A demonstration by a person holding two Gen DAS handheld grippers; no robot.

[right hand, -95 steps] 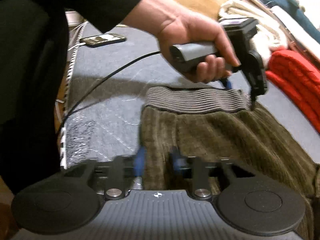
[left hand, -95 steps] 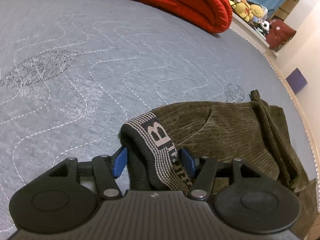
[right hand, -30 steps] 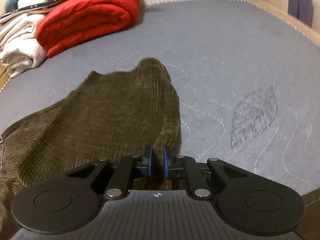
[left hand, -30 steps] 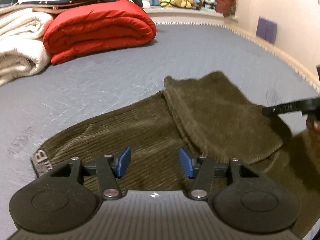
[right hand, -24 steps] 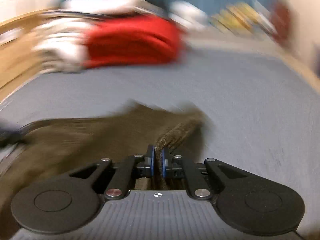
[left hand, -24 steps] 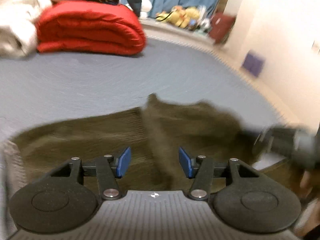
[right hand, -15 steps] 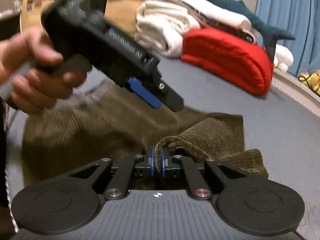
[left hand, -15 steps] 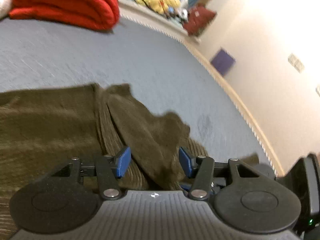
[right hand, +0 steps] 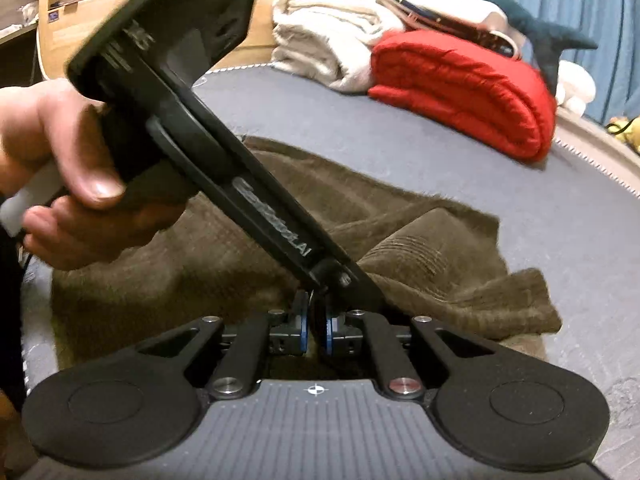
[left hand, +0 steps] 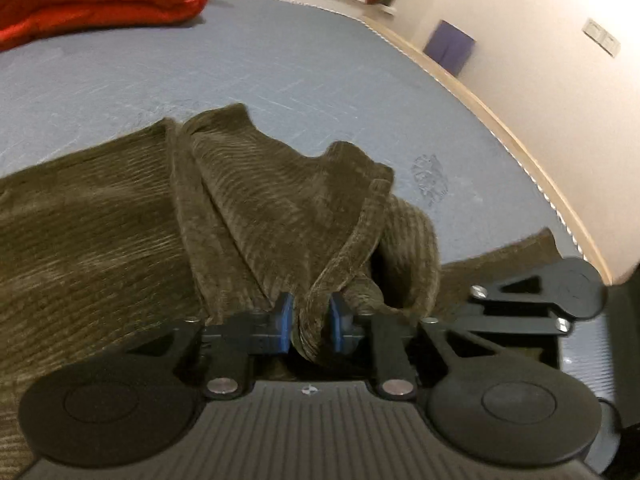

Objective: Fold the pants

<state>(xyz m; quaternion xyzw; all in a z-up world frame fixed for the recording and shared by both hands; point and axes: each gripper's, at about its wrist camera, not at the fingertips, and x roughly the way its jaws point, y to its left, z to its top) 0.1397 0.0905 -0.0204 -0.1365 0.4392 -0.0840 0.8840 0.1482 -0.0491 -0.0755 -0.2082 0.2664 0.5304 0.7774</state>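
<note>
1. Left tool point(left hand: 307, 322): its blue pads are closed on a bunched ridge of the pants point(left hand: 120, 232). A second ago the jaws stood wide apart above the cloth with nothing between them, so this grip is new.
2. Right tool point(right hand: 316, 326): the pads stand nearly together with a pinch of dark cloth between them, as half a second ago. The left tool's body crosses directly in front, so the hold is judged gripping rather than plainly confirmed.
3. Both tools now meet at the same near hem end of the pants. In the left wrist view the right tool shows just to the right of the left one.
4. Pants: olive corduroy, lying on the grey bed point(left hand: 320, 64). The bulk spreads flat to the left and away from the tools. The near end is raised and rumpled where it is pinched.
5. Left hand point(right hand: 76, 184): wrapped round the left tool's handle, at the left of the right wrist view.
6. Far side: a rolled red blanket point(right hand: 464, 88) and cream towels point(right hand: 332, 36) lie well apart from the pants.
7. Judgement: with two grips on the leg end, the fold can proceed by carrying that end over toward the waistband. Uneven grip heights may skew the fold.
</note>
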